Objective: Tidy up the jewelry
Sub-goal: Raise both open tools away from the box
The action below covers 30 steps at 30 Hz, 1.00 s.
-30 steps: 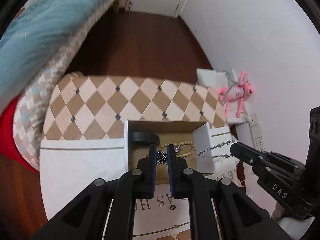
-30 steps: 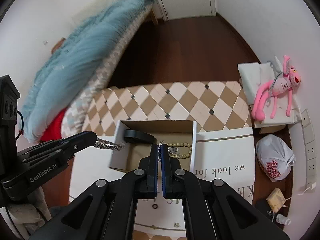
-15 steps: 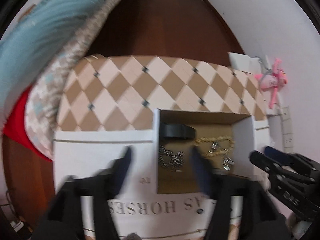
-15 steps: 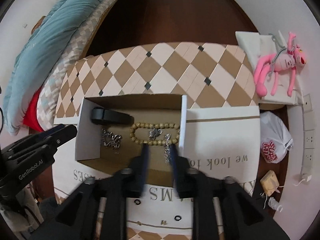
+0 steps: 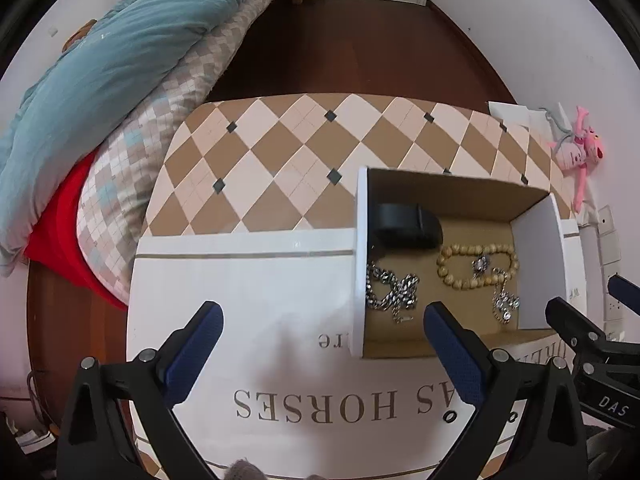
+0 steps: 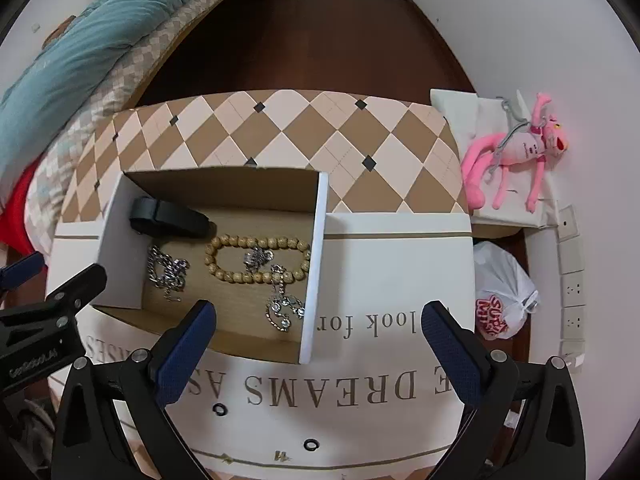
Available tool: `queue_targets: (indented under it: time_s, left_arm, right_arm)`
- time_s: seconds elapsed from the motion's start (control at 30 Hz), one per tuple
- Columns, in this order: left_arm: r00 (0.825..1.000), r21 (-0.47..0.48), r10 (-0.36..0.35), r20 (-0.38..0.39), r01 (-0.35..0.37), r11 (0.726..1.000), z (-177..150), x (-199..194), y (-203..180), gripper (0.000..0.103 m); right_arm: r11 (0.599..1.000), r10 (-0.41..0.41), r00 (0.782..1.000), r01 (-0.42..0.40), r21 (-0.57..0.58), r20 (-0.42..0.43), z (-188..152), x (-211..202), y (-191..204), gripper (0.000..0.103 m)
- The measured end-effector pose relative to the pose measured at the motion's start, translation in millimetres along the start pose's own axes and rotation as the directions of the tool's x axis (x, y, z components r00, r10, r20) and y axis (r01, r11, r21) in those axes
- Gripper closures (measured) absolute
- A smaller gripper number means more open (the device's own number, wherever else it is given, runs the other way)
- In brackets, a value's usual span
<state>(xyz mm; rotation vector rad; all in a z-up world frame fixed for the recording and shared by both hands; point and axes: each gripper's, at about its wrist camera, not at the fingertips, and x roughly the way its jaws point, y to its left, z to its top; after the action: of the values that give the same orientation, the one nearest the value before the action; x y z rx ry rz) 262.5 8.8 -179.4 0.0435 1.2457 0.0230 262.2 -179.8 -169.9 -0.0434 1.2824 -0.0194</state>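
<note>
An open box (image 5: 359, 280) (image 6: 317, 264), white outside and brown inside, lies on a white printed sheet (image 5: 248, 292). In it lie a black band (image 5: 408, 226) (image 6: 172, 218), a wooden bead bracelet (image 5: 476, 266) (image 6: 256, 258), a silver chain (image 5: 390, 292) (image 6: 168, 270) and a silver pendant necklace (image 5: 504, 300) (image 6: 282, 308). My left gripper (image 5: 323, 314) hangs above the box's left wall, jaws opening wide and holding nothing. My right gripper (image 6: 320, 312) hangs above the box's right wall, jaws opening wide too, with nothing held.
The sheet rests on a tan and cream diamond-patterned table (image 6: 304, 132). Small black rings (image 6: 219, 409) lie on the sheet near me. A bed with a teal duvet (image 5: 100, 68) is on the left. A pink plush toy (image 6: 516, 156) and a white bag (image 6: 504, 292) are on the right.
Both grippers were shut on silver jewelry above the box and have since opened wide. The chain and the pendant necklace now lie inside the box. Both grippers have sunk and tipped downward.
</note>
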Motion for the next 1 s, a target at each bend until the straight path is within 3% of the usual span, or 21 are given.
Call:
queue_targets:
  time_s: [0.33, 0.53, 0.7, 0.83, 1.0]
  left_arm:
    - [0.999, -0.013, -0.001, 0.044, 0.002, 1.0, -10.4, -29.7, 1.7, 0.001]
    - [0.993, -0.027, -0.019, 0.114, 0.023, 0.999, -17.5, -69.1, 6.7, 0.001]
    - [0.982, -0.032, 0.012, 0.187, -0.006, 0.999, -31.1, -104.7, 9.9, 0.001]
    - [0.978, -0.046, 0.038, 0.206, -0.029, 0.999, -55.6, -114.7, 8.6, 0.001]
    - [0.988, -0.031, 0.065, 0.143, -0.061, 0.998, -96.5, -84.3, -2.1, 0.001]
  right_arm:
    - [1.0, -0.019, 0.996, 0.017, 0.025, 0.082, -12.2, -31.6, 1.9, 0.0]
    - [0.999, -0.005, 0.984, -0.001, 0.035, 0.176, -23.0, -79.2, 1.3, 0.0]
    - [0.998, 0.025, 0.975, -0.037, 0.051, 0.223, -39.9, -110.9, -1.6, 0.0]
    - [0.996, 0.05, 0.976, -0.064, 0.061, 0.211, -63.0, -111.1, -8.1, 0.0]
    - [0.993, 0.055, 0.988, -0.07, 0.096, 0.147, -104.8, -73.8, -22.1, 0.0]
